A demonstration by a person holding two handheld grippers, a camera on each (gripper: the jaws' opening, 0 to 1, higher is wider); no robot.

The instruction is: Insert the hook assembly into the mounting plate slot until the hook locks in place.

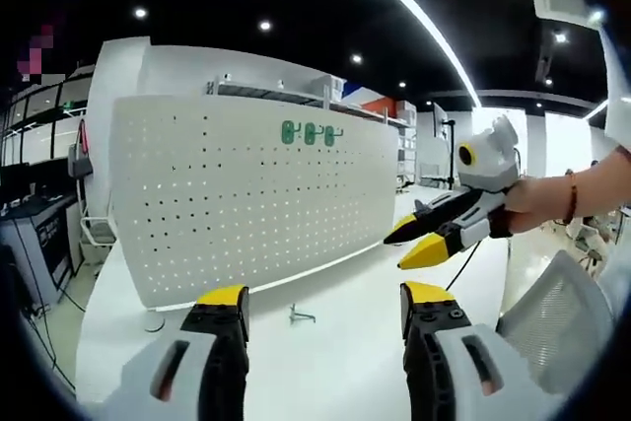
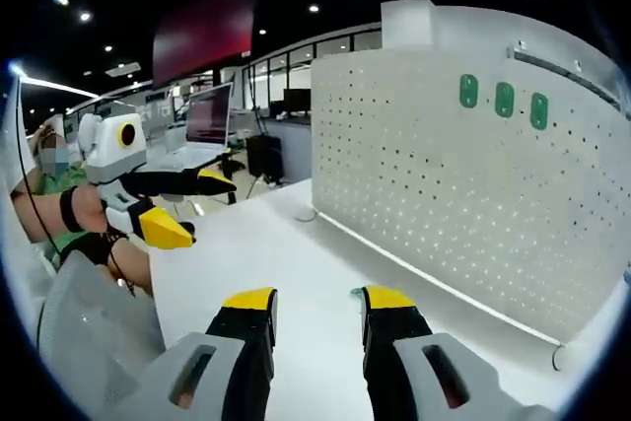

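I see both claws spread wide and holding nothing — my left gripper (image 1: 320, 305), my right gripper (image 2: 317, 301). The metal hook (image 1: 300, 315) lies on the white table (image 1: 345, 362) before the pegboard (image 1: 256, 194) — three green hooks (image 1: 311, 133) already mounted.

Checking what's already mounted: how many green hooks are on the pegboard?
3, side by side in a row near the top of the white pegboard: left hook, middle hook, right hook.

Bright ceiling spotlights, dark ceiling, fisheye-warped edges, sharp focus
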